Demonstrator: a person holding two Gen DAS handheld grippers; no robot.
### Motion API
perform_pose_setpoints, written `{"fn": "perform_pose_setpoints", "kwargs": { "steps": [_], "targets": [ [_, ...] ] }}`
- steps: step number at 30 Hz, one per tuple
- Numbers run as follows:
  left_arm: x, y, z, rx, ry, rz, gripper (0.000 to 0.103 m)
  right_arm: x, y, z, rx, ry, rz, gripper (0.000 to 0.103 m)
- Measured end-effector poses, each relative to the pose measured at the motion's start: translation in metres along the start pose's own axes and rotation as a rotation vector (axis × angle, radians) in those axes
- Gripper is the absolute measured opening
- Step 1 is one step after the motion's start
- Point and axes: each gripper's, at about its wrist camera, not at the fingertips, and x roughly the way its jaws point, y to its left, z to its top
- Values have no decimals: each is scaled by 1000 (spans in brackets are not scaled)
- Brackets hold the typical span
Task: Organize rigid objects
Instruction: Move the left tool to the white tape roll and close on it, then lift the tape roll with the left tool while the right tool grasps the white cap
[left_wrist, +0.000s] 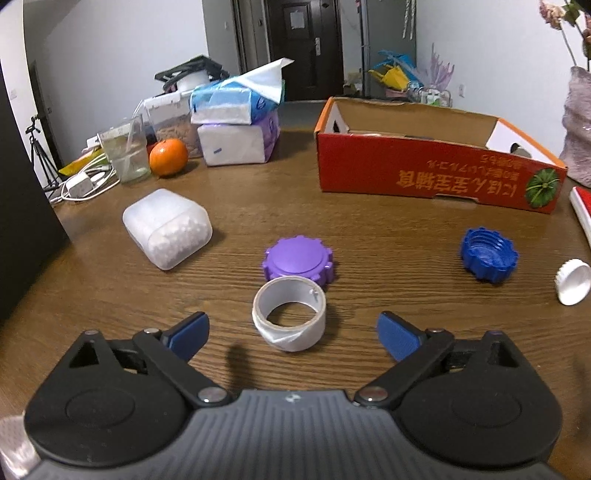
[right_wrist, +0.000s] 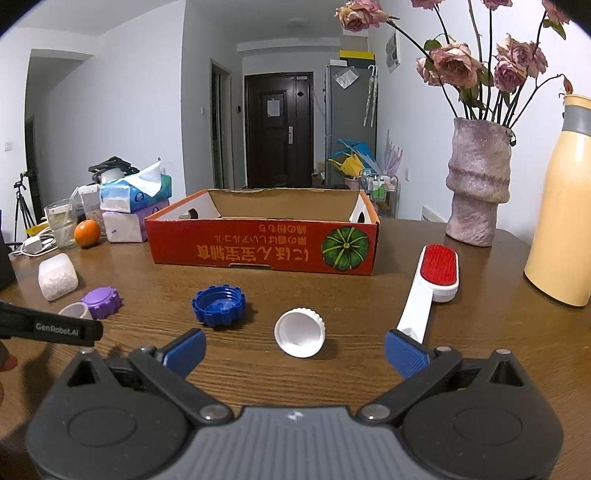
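A wooden tabletop (left_wrist: 369, 236) in a lived-in room carries the scattered pieces and an open red cardboard box (left_wrist: 436, 166) at the back. The left tool (left_wrist: 291, 334) stands spread and empty, its jaws either side of the tape roll (left_wrist: 289, 319), which lies flat just in front of the purple lid (left_wrist: 298, 264). The right tool (right_wrist: 294, 349) is likewise spread, empty, facing the white cap (right_wrist: 300, 332), with the blue lid (right_wrist: 218, 300) near. A hollow roll may squash or skid sideways if gripped off-centre, nudging the purple lid.
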Motion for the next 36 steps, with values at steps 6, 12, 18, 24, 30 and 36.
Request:
{"fn": "perform_pose_setpoints", "kwargs": {
  "steps": [6, 12, 18, 24, 30, 36],
  "targets": [
    [11, 2, 3, -1, 10, -5, 85, 6, -1, -1, 8, 9, -3, 103],
    [18, 1, 7, 11, 9, -10, 72, 12, 1, -2, 3, 20, -14, 103],
    [17, 1, 8, 20, -4, -45, 45, 19, 2, -3, 8, 30, -15, 103],
    [7, -8, 6, 57, -47, -53, 45, 26, 4, -2, 9, 40, -15, 103],
    [-2, -13, 5, 81, -89, -44, 45, 35, 3, 0, 16, 52, -20, 103],
    [-6, -17, 5, 89, -115, -29, 45, 44, 3, 2, 18, 57, -27, 103]
  ]
}}
